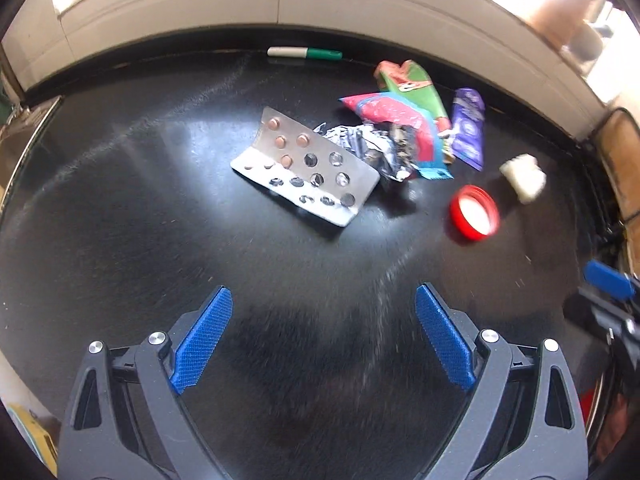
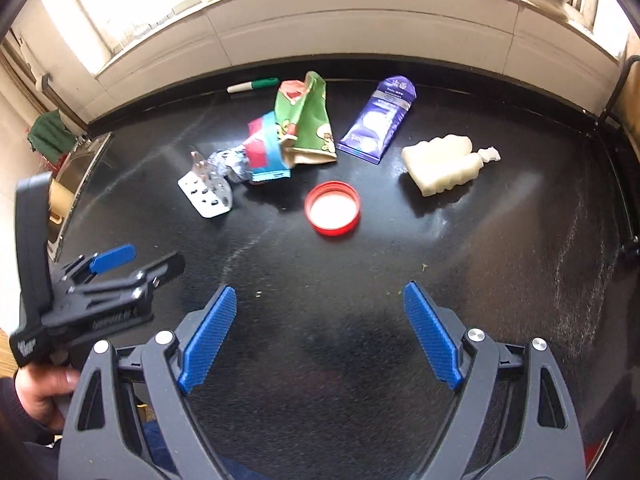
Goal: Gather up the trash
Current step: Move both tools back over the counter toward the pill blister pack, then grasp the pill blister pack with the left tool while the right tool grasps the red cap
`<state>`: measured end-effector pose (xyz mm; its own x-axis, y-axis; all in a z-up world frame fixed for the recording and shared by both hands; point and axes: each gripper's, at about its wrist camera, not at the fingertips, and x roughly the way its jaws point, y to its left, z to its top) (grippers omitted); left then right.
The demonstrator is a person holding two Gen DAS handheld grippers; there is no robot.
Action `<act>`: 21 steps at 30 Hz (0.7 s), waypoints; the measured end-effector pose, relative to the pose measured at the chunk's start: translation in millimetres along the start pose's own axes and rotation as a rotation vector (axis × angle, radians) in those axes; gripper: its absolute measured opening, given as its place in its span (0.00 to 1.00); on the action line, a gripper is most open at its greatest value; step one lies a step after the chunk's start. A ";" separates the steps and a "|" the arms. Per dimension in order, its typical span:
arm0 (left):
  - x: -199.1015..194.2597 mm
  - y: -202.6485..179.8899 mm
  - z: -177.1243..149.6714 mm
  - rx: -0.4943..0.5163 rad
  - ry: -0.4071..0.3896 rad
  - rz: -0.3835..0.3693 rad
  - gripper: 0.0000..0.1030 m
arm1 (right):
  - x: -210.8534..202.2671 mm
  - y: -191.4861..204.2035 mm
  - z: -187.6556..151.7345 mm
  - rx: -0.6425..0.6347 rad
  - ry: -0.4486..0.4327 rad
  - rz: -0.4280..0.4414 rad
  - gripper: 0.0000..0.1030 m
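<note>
Trash lies on a black table [image 1: 120, 208]: a silver pill blister sheet [image 1: 306, 166], crumpled foil [image 1: 372, 146], a red and blue wrapper [image 1: 400, 124], a green snack bag [image 1: 416, 88], a purple sachet [image 1: 468, 128], a red lid [image 1: 474, 212] and a white foam piece [image 1: 524, 178]. My left gripper [image 1: 324, 336] is open and empty, short of the blister sheet. In the right wrist view, my right gripper [image 2: 320, 336] is open and empty, short of the red lid [image 2: 332, 208] and foam piece [image 2: 440, 164]. The left gripper [image 2: 132, 260] shows at its left.
A green and white marker [image 1: 306, 53] lies at the table's far edge, under a white window sill [image 2: 320, 28]. A metal sink edge [image 2: 76, 168] lies to the table's left. The table's right edge has a black rail [image 2: 624, 184].
</note>
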<state>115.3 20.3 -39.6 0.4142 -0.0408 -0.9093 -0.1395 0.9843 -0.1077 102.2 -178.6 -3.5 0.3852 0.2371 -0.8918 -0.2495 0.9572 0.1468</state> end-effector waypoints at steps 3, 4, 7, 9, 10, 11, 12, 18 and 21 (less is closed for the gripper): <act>22.4 -6.8 15.5 -0.036 0.016 0.020 0.88 | 10.3 -2.3 6.2 -0.025 0.015 0.002 0.81; 28.0 -8.8 20.1 -0.047 0.019 0.030 0.88 | 13.6 -2.5 8.9 -0.033 0.021 0.004 0.81; 43.4 -15.1 35.4 -0.066 -0.001 0.054 0.88 | 26.6 -4.3 17.0 -0.052 0.039 0.011 0.81; 53.2 -21.3 42.3 -0.036 -0.014 0.097 0.88 | 35.5 -5.7 21.4 -0.062 0.049 0.011 0.81; 60.1 -24.5 45.6 -0.013 -0.009 0.121 0.88 | 38.6 -6.1 22.7 -0.065 0.054 0.011 0.81; 64.5 -25.3 47.2 -0.001 -0.003 0.131 0.88 | 42.8 -6.3 24.4 -0.069 0.062 0.010 0.81; 67.7 -24.7 48.3 0.003 0.001 0.140 0.88 | 48.2 -6.2 26.2 -0.075 0.071 0.011 0.81; 63.0 10.1 42.8 -0.036 0.017 0.143 0.88 | 73.3 -8.0 31.2 -0.077 0.115 0.025 0.81; 55.4 33.0 32.7 -0.054 0.025 0.139 0.88 | 87.8 -6.3 33.0 -0.085 0.139 0.027 0.81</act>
<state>163.1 56.1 -80.4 0.3654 0.0909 -0.9264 -0.2424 0.9702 -0.0004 167.0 -158.3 -68.6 0.2519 0.2314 -0.9397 -0.3349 0.9319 0.1397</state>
